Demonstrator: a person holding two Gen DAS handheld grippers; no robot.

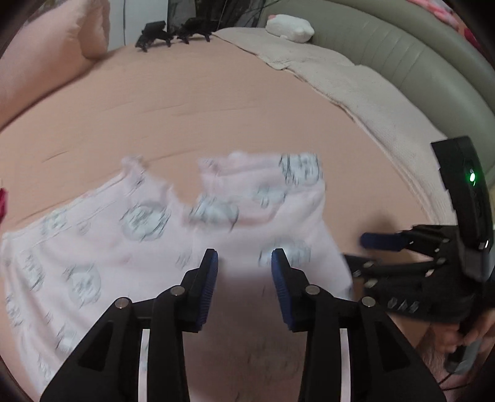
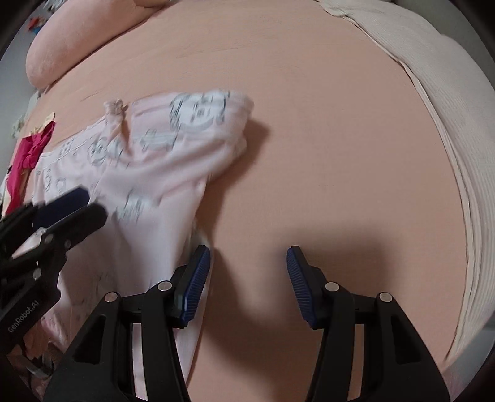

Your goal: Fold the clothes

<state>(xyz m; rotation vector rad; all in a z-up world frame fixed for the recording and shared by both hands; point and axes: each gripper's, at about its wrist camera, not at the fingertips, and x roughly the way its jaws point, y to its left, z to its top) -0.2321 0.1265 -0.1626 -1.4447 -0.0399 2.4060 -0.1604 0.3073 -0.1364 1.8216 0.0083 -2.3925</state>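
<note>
A pale pink garment (image 1: 108, 247) with grey cartoon prints lies partly bunched on the peach bed sheet (image 1: 216, 108). My left gripper (image 1: 245, 258) is open just above the garment's near right part, and only cloth shows through the gap. In the right wrist view the garment (image 2: 154, 160) stretches to the left, its far end folded over. My right gripper (image 2: 248, 252) is open over bare sheet (image 2: 340, 139), with its left finger against the garment's right edge. The left gripper (image 2: 86, 204) shows at the left over the cloth, and the right gripper (image 1: 365, 252) at the right.
A pink pillow (image 1: 52, 55) lies at the far left. A beige blanket (image 1: 340, 77) runs along the right side beside a grey-green padded headboard (image 1: 402, 46). A white plush toy (image 1: 289, 26) and black objects (image 1: 173, 32) sit at the far end. Magenta clothing (image 2: 31, 148) lies at the left.
</note>
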